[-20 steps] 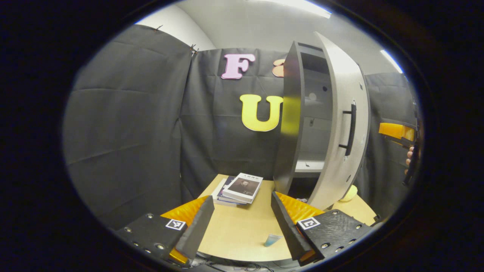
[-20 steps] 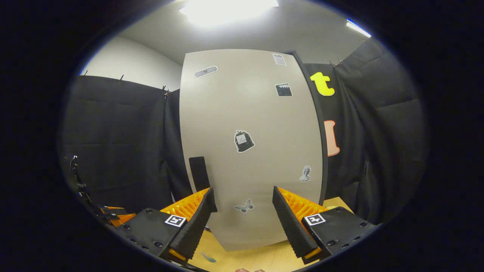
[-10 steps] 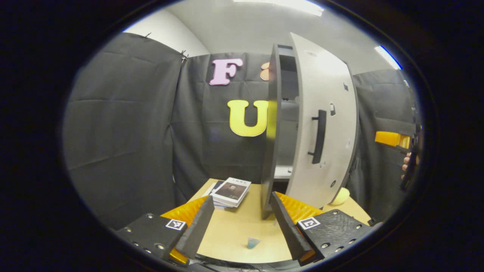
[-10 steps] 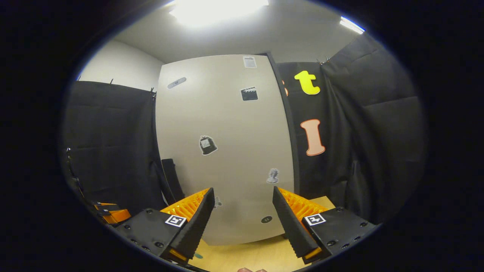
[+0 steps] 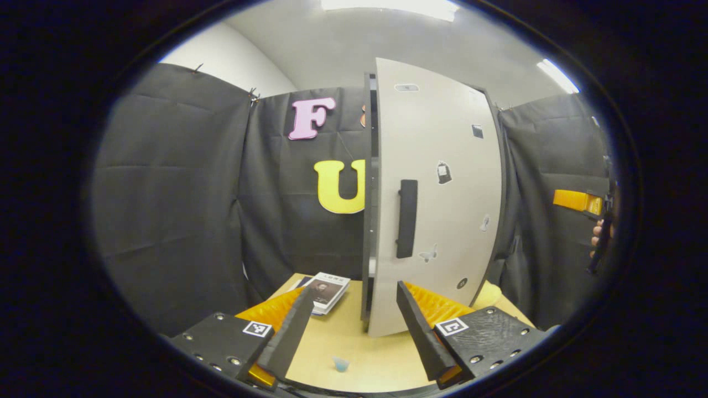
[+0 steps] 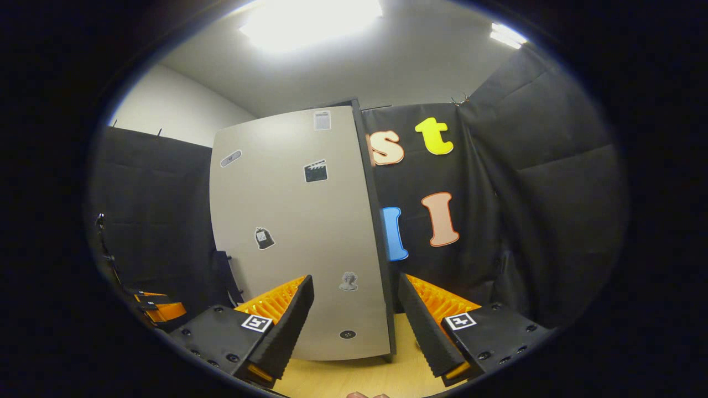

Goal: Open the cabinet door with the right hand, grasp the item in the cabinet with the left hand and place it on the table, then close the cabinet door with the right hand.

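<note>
One cabinet [image 5: 381,166] stands upright on the wooden table [image 5: 376,354]. It serves as the landmark for this record. In the left gripper view its pale door [image 5: 442,193] lies nearly flush against the dark carcass, with a thin dark gap remaining along the handle edge. Whether the door is fully seated cannot be told. The interior is hidden behind the door, so contents cannot be told.

One dark vertical bar handle [image 5: 406,218] sits on the door near its free edge. Several small stickers are scattered over the door face; the right gripper view shows six.

To the left of the cabinet base, one small stack of books [image 5: 326,290] lies flat on the table, just beside the cabinet. In front of the cabinet, near the table's front edge, rests one small blue item [image 5: 341,363], well apart from the books; what it is cannot be told. One yellow rounded object [image 5: 489,293] sits at the cabinet's right foot, partly hidden.

The left gripper [image 5: 354,331] hovers in front of the cabinet, fingers spread wide, holding nothing. The right gripper [image 6: 354,331] faces the door front, fingers likewise spread, gripping nothing and apart from the door.
</note>
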Demonstrator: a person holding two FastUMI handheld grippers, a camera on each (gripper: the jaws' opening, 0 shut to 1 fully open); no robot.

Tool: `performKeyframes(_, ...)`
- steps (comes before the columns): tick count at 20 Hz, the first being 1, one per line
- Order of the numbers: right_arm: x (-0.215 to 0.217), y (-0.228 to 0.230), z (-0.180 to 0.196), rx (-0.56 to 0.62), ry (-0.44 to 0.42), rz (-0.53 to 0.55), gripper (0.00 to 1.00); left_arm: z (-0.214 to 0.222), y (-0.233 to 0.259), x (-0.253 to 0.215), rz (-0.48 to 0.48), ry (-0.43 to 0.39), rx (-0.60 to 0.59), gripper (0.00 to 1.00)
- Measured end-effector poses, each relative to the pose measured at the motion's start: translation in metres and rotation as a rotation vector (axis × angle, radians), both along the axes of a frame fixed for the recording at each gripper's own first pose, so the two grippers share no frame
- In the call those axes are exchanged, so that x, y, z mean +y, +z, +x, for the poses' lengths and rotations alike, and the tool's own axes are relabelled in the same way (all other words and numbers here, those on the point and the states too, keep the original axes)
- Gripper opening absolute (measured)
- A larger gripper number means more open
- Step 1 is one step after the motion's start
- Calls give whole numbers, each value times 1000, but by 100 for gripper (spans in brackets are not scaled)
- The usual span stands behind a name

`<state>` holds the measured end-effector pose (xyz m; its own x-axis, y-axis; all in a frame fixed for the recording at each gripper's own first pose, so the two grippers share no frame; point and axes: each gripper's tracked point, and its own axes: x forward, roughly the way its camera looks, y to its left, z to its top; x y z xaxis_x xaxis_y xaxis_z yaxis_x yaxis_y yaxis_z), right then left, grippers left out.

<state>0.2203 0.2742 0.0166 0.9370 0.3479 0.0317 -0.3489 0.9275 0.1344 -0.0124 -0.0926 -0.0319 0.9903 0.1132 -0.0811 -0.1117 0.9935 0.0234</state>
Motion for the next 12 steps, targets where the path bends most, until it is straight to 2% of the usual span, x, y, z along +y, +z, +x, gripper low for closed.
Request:
performKeyframes(3,-22,-5,4,1,-30,-12,97,0,-1,-9,-72,28,11,92)
performKeyframes(5,-25,-14,7,14,-30,-20,97,3,7,-14,-126,12,-1,91)
performKeyframes(8,-24,-33,18,57,-32,-42,97,-2,9,15,-116,57,15,91)
performKeyframes(12,-18,-45,17,92,-59,-39,97,-6,28,43,-89,49,-40,92)
